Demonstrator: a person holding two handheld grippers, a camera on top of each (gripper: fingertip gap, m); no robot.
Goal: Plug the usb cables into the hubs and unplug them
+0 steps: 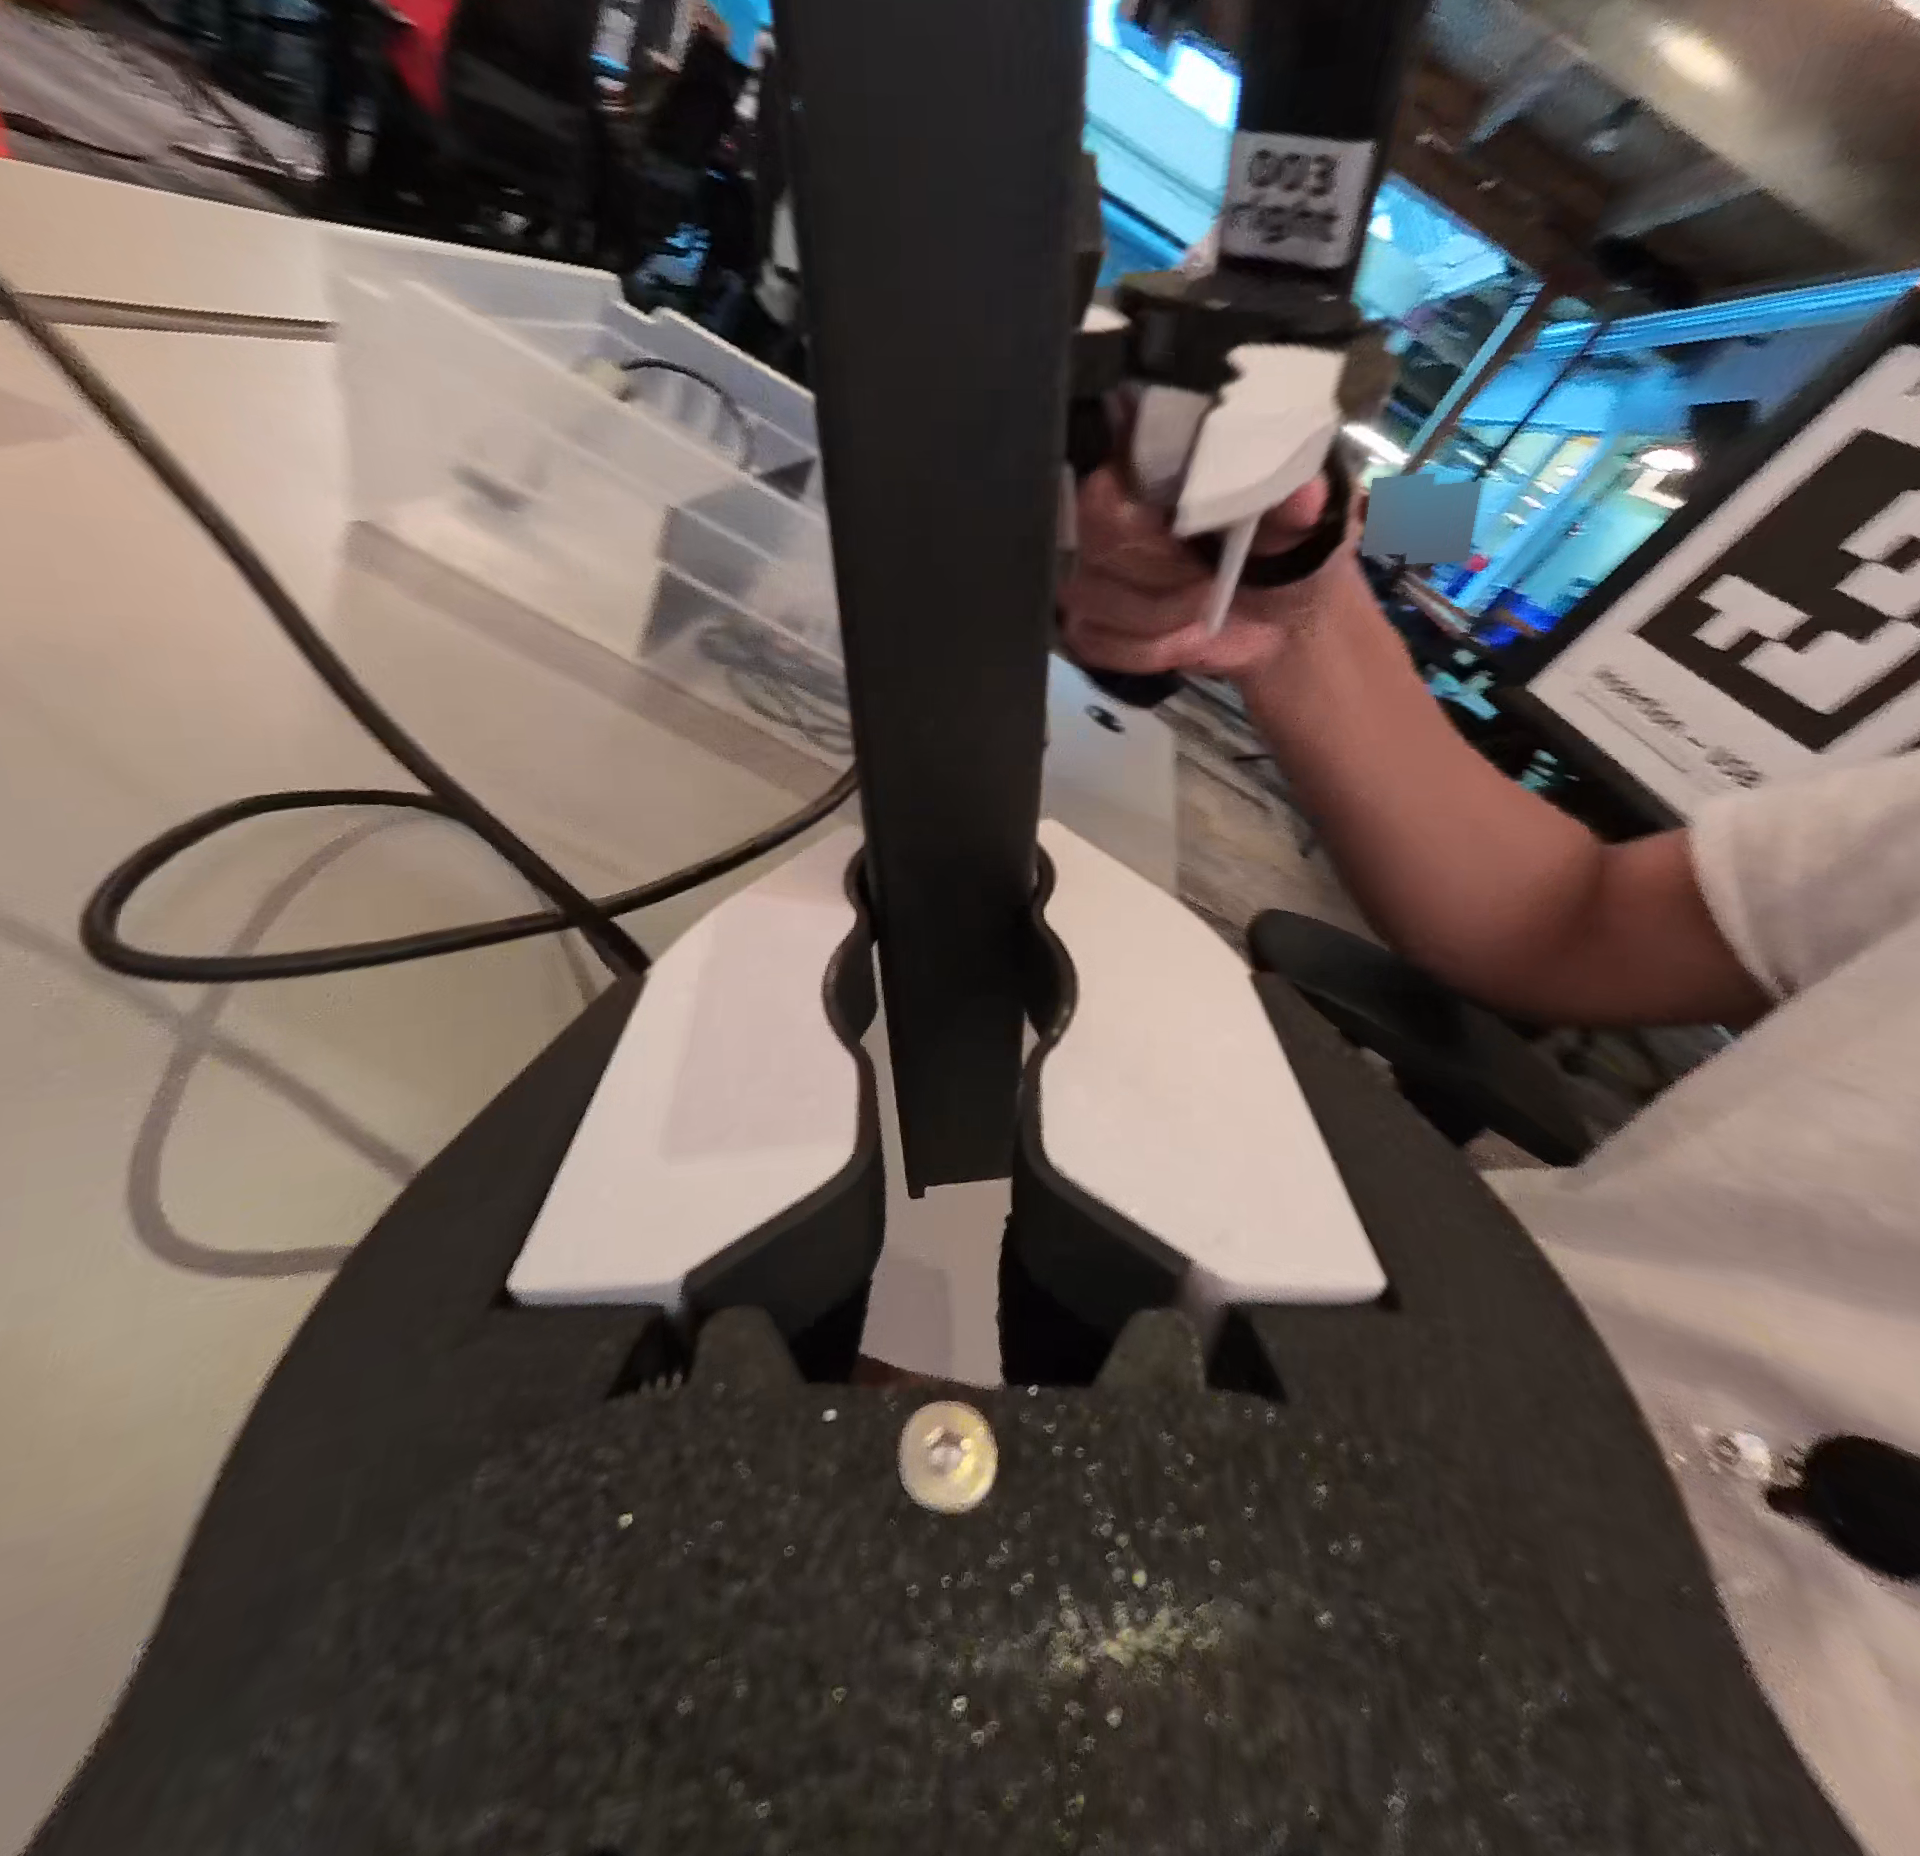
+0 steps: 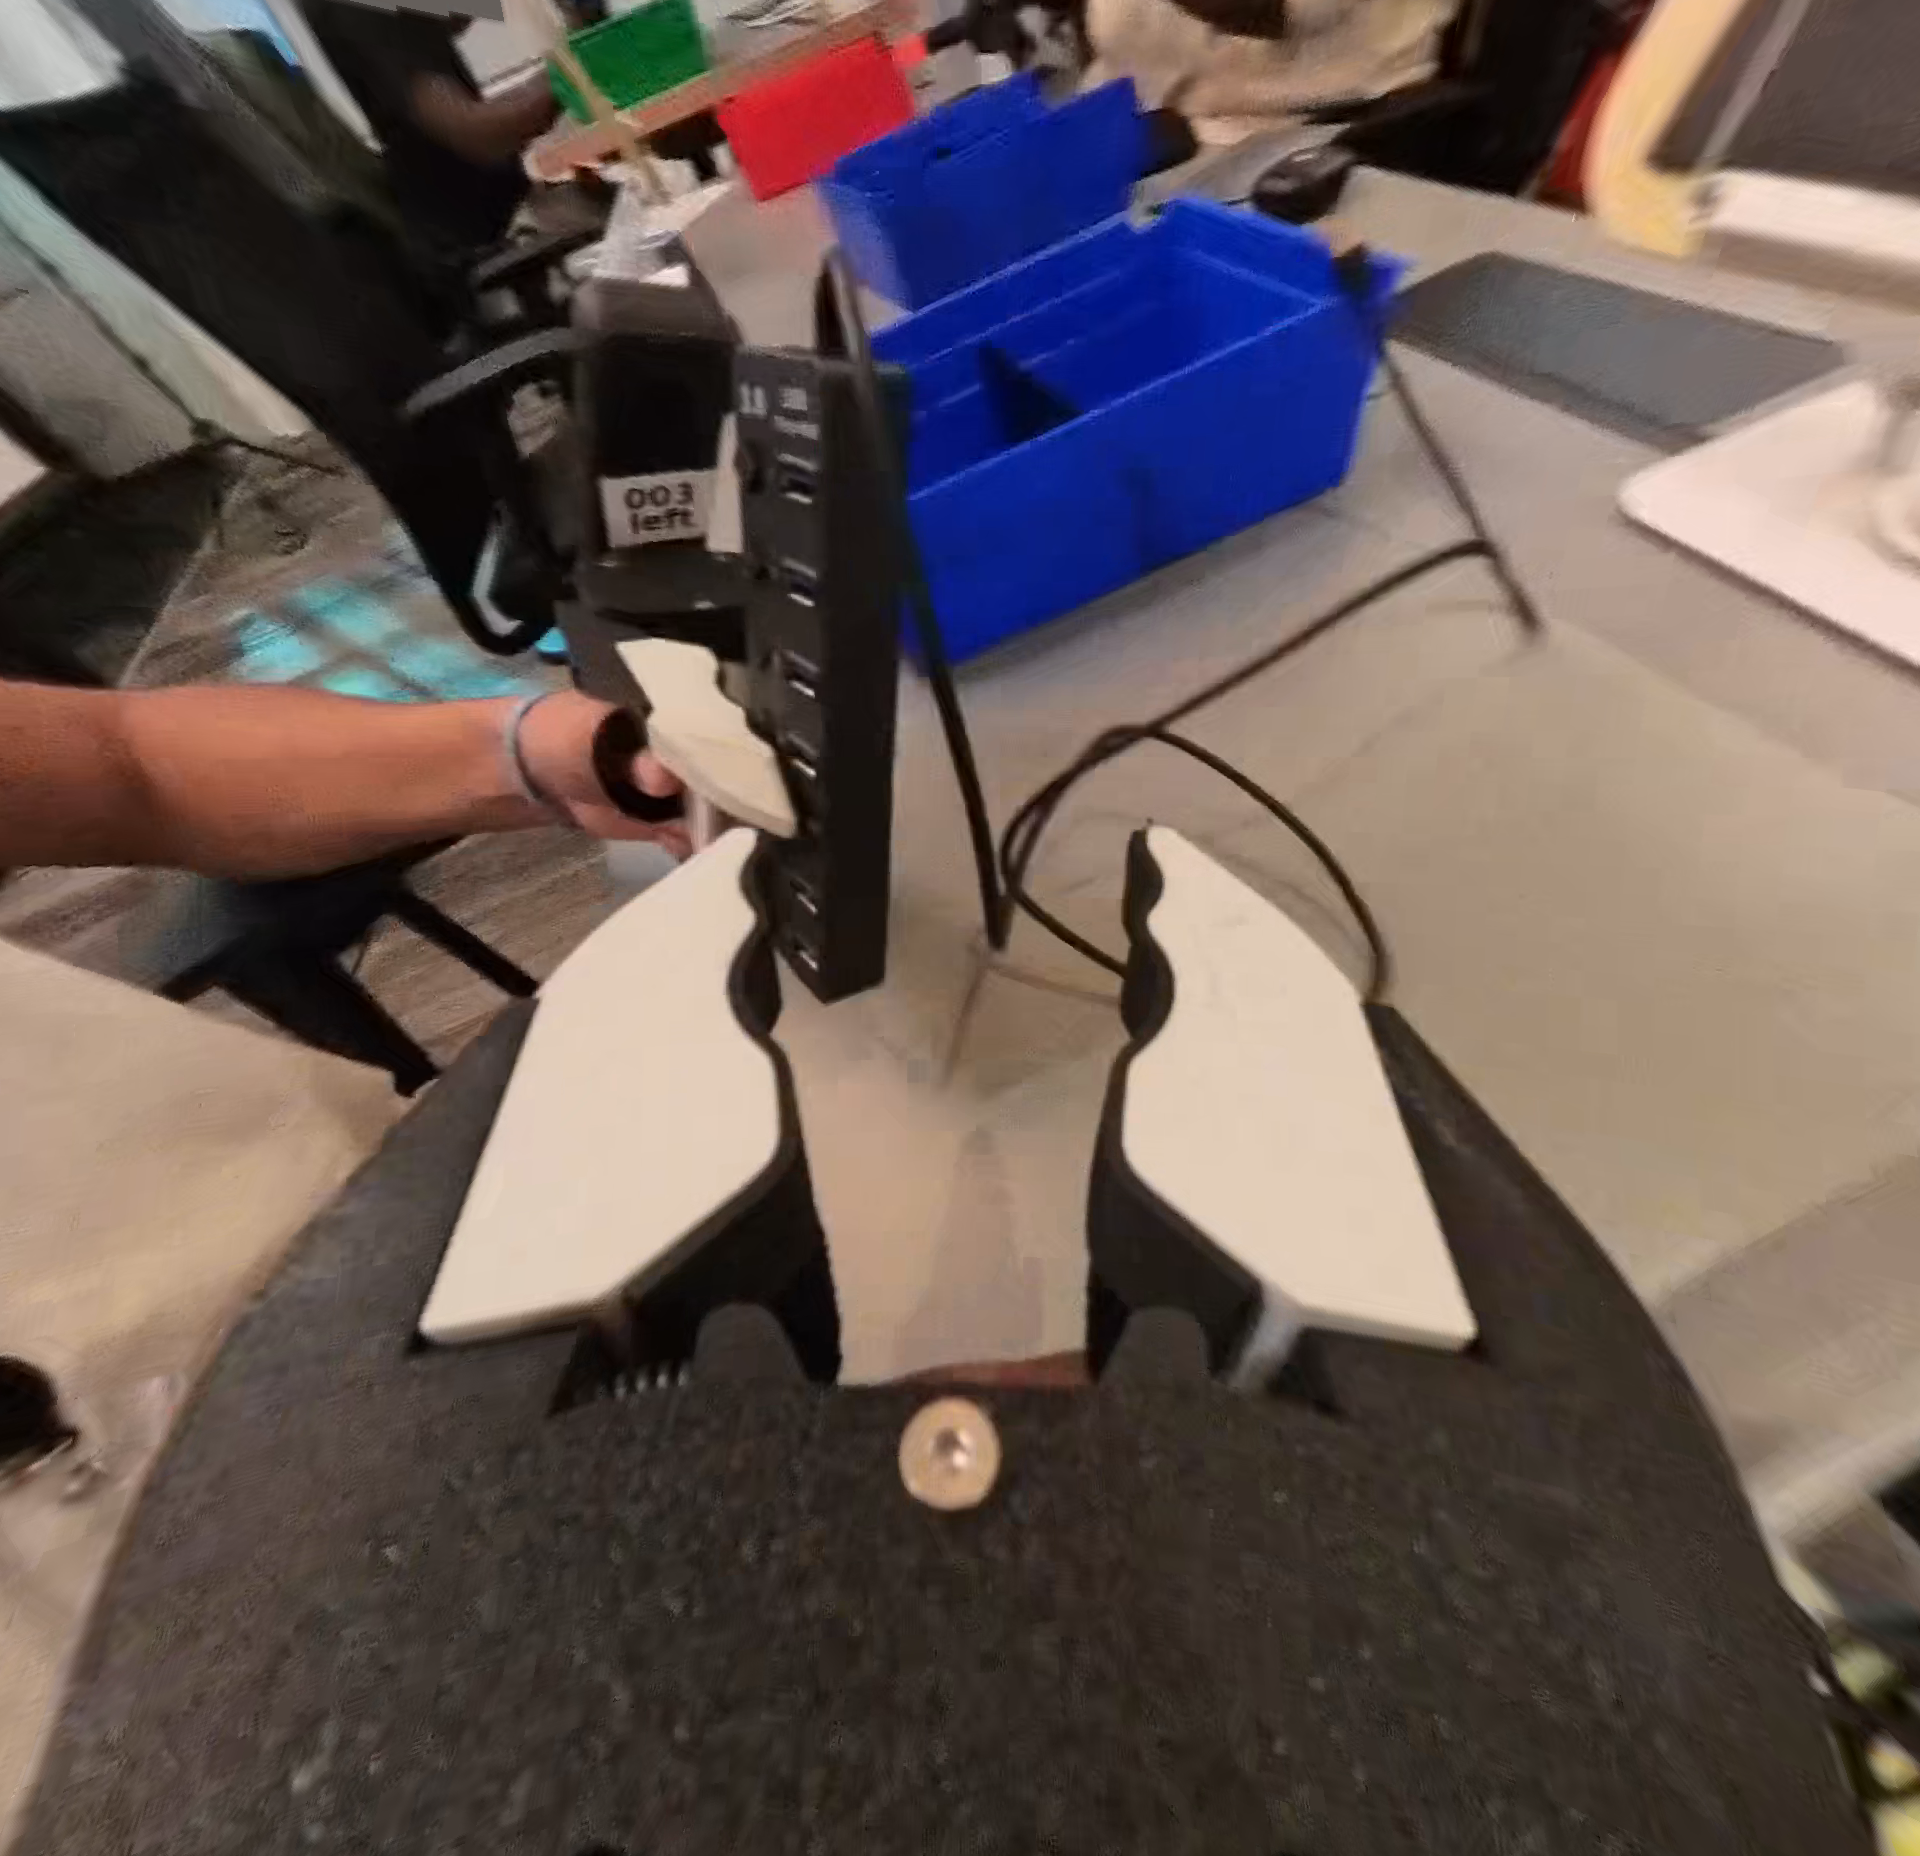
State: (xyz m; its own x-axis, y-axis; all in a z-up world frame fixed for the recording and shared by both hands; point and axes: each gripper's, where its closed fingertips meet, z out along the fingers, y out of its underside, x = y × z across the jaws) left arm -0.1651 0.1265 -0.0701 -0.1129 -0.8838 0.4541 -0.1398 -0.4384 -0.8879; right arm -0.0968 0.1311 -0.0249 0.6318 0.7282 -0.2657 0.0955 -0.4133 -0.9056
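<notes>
Left gripper (image 1: 945,996) clamping the black USB hub (image 1: 935,456), jaws closed on its lower end, hub standing upright and lifted clear of the table (image 1: 260,1131). Holding it vertical, likely to present the port row sideways toward the other hand. In the right wrist view, port column of the hub (image 2: 831,663) facing the camera, left gripper (image 2: 727,767) gripping it from the side, about midway down.

Right gripper (image 2: 951,965) hanging open, empty, jaws spread wide, hovering just in front of the hub's lower end; left finger tip (image 2: 727,871) overlapping the hub edge in view, contact impossible to confirm. Also showing far off in the left wrist view, right gripper (image 1: 1236,497) raised, held by a hand (image 1: 1164,601).

Black cable (image 2: 1195,767) looping on the table behind the hub, one strand running up toward the hub's top; plug end not clearly visible, so cannot tell if anything is plugged in. Same cable (image 1: 312,871) coiling on the table in the left wrist view.

Blue bin (image 2: 1122,435) sitting well behind, divided inside. Clear plastic organizer (image 1: 582,476) on the table far side, small cable inside.

Judging step: bracing hub with left, right free to go fetch a cable plug. Risk: hub twisting in the grip under insertion force, given a hold on the narrow edges.
</notes>
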